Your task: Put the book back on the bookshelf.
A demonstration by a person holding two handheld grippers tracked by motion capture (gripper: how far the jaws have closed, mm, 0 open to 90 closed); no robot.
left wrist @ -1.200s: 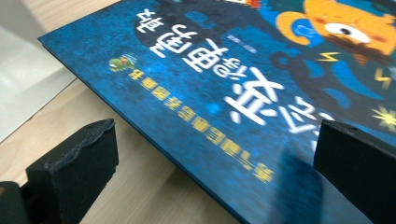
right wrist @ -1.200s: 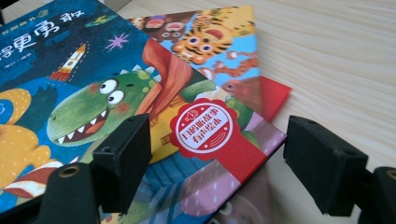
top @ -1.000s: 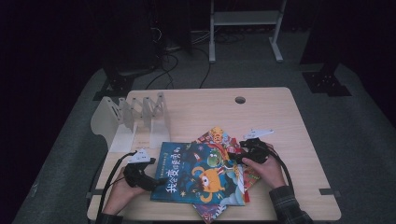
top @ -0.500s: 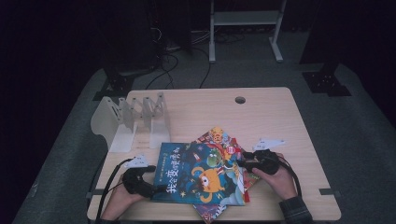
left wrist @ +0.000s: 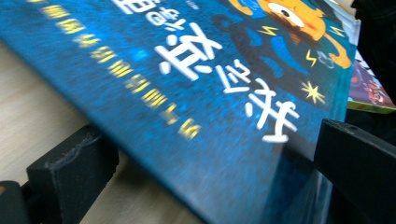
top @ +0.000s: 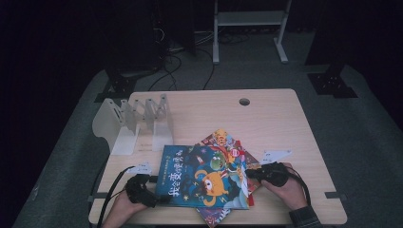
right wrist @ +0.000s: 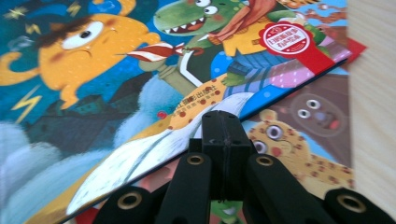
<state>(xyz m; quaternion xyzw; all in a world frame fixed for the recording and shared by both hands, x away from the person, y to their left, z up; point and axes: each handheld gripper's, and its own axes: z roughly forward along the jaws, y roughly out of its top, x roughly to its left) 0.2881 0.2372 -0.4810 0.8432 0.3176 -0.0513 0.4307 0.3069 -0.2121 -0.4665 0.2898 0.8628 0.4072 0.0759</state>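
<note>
Inspecting jaws, left gripper: I see them spread wide, one either side of the blue picture book at its left edge; whether the pads press it I cannot tell.
Right gripper: jaws have just been closing, now pressed together, nothing between, tip at the book's right edge.
Book position: top of a stack of picture books, front of the table.
File rack: white dividers, slots vacant.

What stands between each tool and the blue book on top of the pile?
Nothing visible. The left tool has its jaws either side of the blue book's corner; the right tool, jaws just closed together, sits at its opposite edge.
</note>
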